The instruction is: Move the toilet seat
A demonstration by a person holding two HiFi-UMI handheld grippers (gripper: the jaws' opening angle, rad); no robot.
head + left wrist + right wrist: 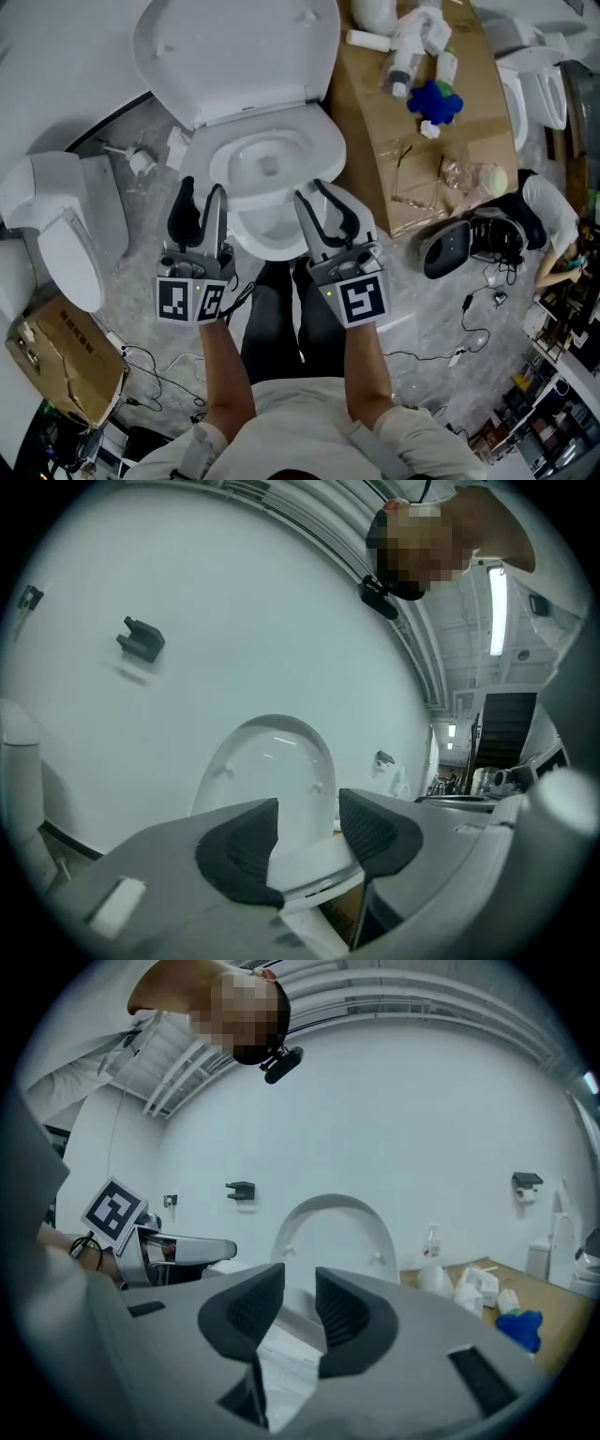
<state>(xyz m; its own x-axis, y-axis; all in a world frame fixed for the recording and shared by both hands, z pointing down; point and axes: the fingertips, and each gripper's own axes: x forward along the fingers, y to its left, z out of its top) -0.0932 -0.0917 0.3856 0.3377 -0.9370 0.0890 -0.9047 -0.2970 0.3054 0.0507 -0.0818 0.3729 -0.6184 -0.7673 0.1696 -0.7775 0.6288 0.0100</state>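
A white toilet stands on the floor, its lid (234, 47) raised against the wall behind and the toilet seat (323, 141) ringing the bowl. My left gripper (202, 192) is at the seat's front left and my right gripper (319, 202) at its front right. In the left gripper view the seat's white rim (305, 864) lies between the dark pads of the left gripper (307, 827), with the lid (272, 771) upright beyond. In the right gripper view the right gripper (300, 1302) stands narrow over the seat's edge (281, 1363), facing the lid (333, 1232).
A flat cardboard sheet (375, 112) with white bottles and a blue object (436, 101) lies right of the toilet. Another toilet (66, 234) stands at the left, a cardboard box (66, 366) at the lower left. Cables (469, 328) trail over the floor. A dark helmet-like object (448, 248) sits at the right.
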